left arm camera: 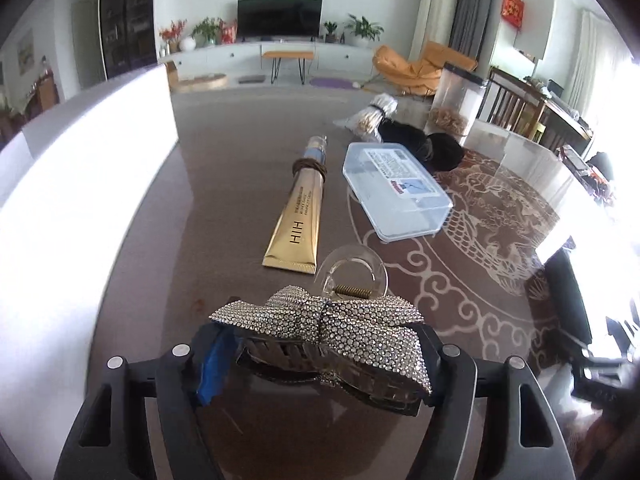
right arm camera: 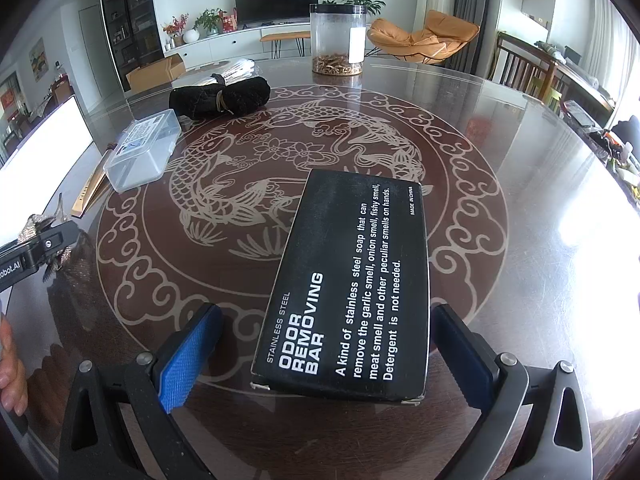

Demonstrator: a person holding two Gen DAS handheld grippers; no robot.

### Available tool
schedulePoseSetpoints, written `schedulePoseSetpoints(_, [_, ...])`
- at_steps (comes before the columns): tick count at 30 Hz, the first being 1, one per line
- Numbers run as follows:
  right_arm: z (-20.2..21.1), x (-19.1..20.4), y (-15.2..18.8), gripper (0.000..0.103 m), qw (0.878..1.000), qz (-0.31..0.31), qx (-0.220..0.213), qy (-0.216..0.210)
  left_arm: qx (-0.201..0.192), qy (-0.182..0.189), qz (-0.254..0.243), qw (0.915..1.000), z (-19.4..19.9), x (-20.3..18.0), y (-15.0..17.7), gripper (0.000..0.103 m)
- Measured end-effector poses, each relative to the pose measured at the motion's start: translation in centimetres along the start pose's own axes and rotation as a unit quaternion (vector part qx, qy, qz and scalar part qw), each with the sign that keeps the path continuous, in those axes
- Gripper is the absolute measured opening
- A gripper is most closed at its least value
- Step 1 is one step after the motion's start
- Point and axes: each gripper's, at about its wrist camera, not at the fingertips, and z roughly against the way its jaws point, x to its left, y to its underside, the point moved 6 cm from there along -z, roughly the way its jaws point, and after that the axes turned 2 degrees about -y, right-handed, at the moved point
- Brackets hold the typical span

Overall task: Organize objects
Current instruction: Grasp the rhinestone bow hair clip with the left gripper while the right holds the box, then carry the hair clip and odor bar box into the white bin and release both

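Observation:
A rhinestone bow hair clip [left arm camera: 320,320] with a clear claw and spring lies crosswise between the fingers of my left gripper [left arm camera: 320,360], whose pads press on its two ends just above the glass table [left arm camera: 224,184]. In the right wrist view the same left gripper [right arm camera: 36,252] shows at the left edge, with the hair clip [right arm camera: 38,226] in it. A black "Odor Removing Bar" box [right arm camera: 348,280] lies flat on the table between the fingers of my right gripper [right arm camera: 324,344]. That gripper is open, with a gap on each side of the box.
A gold tube [left arm camera: 298,216] with a hair tie around it, a clear lidded plastic box [left arm camera: 396,192], a black cloth bundle [left arm camera: 424,144], a bag of pale sticks [left arm camera: 372,116] and a clear jar [left arm camera: 456,100] lie beyond. A bright white panel [left arm camera: 80,200] stands at left. A hand [right arm camera: 10,368] is at the lower left edge.

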Motion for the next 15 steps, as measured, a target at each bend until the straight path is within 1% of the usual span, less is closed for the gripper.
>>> schedulePoseSetpoints(2, [0.1, -0.1, 0.0, 0.103, 1.000, -0.003, -0.002, -0.004, -0.012, -0.007, -0.016, 0.9998, 1.4, -0.1, 0.5, 0.071])
schedulePoseSetpoints(3, [0.2, -0.2, -0.1, 0.103, 1.000, -0.007, -0.005, -0.016, -0.019, -0.006, -0.024, 0.9995, 2.3, -0.2, 0.9, 0.071])
schedulePoseSetpoints(6, [1.0, -0.4, 0.0, 0.103, 0.997, -0.020, -0.018, -0.079, -0.032, 0.000, -0.046, 0.9984, 4.9, -0.7, 2.0, 0.071])
schedulePoseSetpoints(8, [1.0, -0.4, -0.1, 0.103, 0.995, -0.017, -0.004, -0.096, -0.041, 0.005, -0.052, 0.9978, 6.3, -0.9, 2.7, 0.071])
schedulePoseSetpoints(10, [0.4, 0.0, -0.7, 0.103, 0.995, 0.009, 0.034, -0.090, -0.047, 0.013, -0.054, 0.9973, 7.5, -1.1, 3.2, 0.071])
schedulePoseSetpoints(13, [-0.8, 1.2, -1.4, 0.103, 0.993, 0.055, 0.085, -0.065, -0.046, 0.022, -0.052, 0.9973, 8.8, -1.1, 3.5, 0.071])
schedulePoseSetpoints(14, [-1.0, 1.5, -1.6, 0.100, 0.992, 0.065, 0.096, -0.055, -0.046, 0.025, -0.051, 0.9973, 9.2, -1.0, 3.5, 0.071])
schedulePoseSetpoints(15, [-1.0, 1.6, -1.8, 0.085, 0.992, 0.067, 0.099, -0.046, -0.048, 0.029, -0.050, 0.9972, 9.8, -0.9, 3.4, 0.071])
